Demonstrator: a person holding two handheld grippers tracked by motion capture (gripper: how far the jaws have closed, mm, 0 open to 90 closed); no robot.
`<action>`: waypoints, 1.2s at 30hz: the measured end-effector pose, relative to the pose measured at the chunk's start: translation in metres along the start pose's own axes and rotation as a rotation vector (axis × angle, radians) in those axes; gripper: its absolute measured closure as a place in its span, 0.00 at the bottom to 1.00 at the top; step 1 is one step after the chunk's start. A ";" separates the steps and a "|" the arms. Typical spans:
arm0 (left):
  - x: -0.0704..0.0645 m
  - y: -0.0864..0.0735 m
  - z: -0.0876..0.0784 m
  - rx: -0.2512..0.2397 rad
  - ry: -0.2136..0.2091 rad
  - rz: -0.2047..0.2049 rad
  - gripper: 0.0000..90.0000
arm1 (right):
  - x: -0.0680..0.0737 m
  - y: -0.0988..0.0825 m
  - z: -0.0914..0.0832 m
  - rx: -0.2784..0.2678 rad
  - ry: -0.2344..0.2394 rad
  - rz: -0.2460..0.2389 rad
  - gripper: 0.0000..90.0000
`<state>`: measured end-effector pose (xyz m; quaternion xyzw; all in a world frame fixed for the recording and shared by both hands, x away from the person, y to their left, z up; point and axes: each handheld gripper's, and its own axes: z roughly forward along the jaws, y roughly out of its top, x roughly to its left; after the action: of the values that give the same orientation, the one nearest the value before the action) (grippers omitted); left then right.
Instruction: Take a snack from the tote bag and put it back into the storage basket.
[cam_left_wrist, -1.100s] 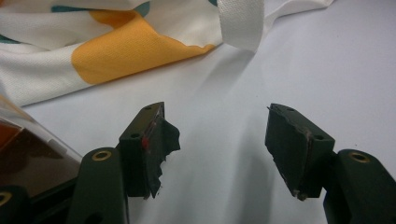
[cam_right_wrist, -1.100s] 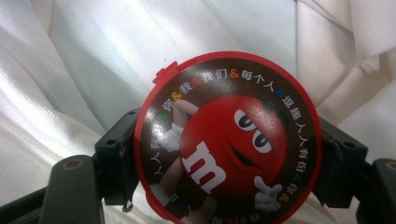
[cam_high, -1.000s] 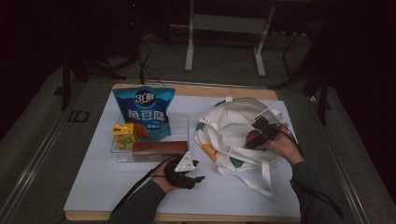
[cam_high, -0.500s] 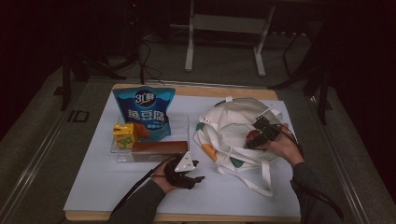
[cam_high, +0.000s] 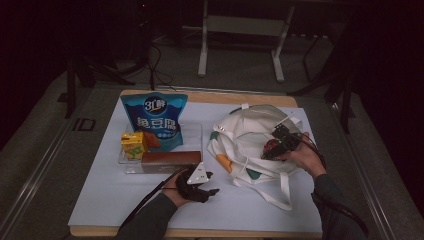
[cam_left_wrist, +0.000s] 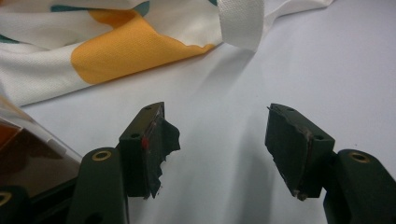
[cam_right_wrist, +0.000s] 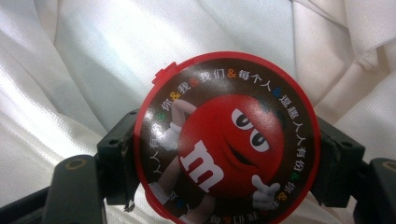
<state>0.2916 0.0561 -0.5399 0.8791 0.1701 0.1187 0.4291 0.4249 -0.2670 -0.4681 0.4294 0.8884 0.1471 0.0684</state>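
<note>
red-rimmed round candy tin (cam_right_wrist: 226, 140), clamped by its edges in the right gripper (cam_high: 278, 145), hangs at centre right of the high view over the white printed cloth tote bag (cam_high: 250, 145), seemingly for packing, while the left gripper (cam_left_wrist: 215, 149) rests wide and empty at lower centre.

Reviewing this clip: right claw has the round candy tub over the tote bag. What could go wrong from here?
1. The right claw grips the round red-rimmed candy tub only at its curved edges; it could slip or twist out.
2. The white fabric tote bag lies crumpled; the tub may land on top rather than inside.
3. The left claw is open on the white table cover, not steadying the bag.
</note>
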 end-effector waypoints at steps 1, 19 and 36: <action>0.000 0.000 0.000 0.001 0.000 0.002 0.43 | 0.000 0.000 0.000 0.000 0.000 0.000 0.28; 0.000 0.000 0.000 0.000 0.001 0.001 0.43 | 0.001 0.002 -0.009 -0.017 0.002 -0.004 0.28; 0.000 0.000 0.000 0.002 0.000 0.003 0.43 | 0.003 0.009 -0.021 -0.033 -0.010 -0.010 0.28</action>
<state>0.2917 0.0561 -0.5399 0.8797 0.1690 0.1191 0.4283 0.4248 -0.2636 -0.4454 0.4245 0.8877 0.1591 0.0808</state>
